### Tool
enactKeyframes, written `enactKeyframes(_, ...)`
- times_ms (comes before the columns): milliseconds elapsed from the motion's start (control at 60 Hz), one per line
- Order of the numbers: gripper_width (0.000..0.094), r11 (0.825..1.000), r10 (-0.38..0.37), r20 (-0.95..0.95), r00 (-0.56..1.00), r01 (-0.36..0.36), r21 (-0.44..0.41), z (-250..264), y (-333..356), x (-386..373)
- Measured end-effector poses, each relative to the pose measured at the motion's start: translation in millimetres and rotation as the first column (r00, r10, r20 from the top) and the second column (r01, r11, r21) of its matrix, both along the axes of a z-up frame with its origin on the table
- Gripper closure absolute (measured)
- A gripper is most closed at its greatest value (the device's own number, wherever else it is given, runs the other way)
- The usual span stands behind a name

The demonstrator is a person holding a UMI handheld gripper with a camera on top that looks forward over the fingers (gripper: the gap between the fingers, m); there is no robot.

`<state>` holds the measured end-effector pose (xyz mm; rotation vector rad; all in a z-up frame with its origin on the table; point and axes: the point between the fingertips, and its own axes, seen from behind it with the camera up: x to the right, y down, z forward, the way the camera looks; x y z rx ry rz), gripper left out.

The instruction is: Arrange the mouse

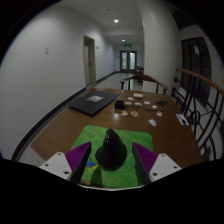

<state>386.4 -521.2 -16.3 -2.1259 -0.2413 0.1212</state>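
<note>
A black mouse (110, 151) stands between my gripper's two fingers, over a green mat (120, 137) on the wooden table (70, 122). My gripper (111, 162) shows its purple pads, one on the left finger (80, 158) and one on the right finger. A gap shows on each side of the mouse, so the fingers are open around it. I cannot tell whether the mouse rests on the mat or hangs just above it.
A closed dark laptop (92, 100) lies on the table beyond the mat to the left. Several small cards and papers (140, 103) lie farther back. A railing (190, 100) runs along the right. A corridor with doors lies beyond.
</note>
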Motion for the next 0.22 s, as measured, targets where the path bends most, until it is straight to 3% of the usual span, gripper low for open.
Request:
enactKeyframes(100, 0.0092, 0.999, 0.035, 0.003, 0.999, -0.035, -0.008, 11.0, -61.6, 43.6)
enactKeyframes(217, 0.0096, 1.000, 0.014, -0.024, 1.000, -0.014, -0.004, 25.0, -98.7, 80.4)
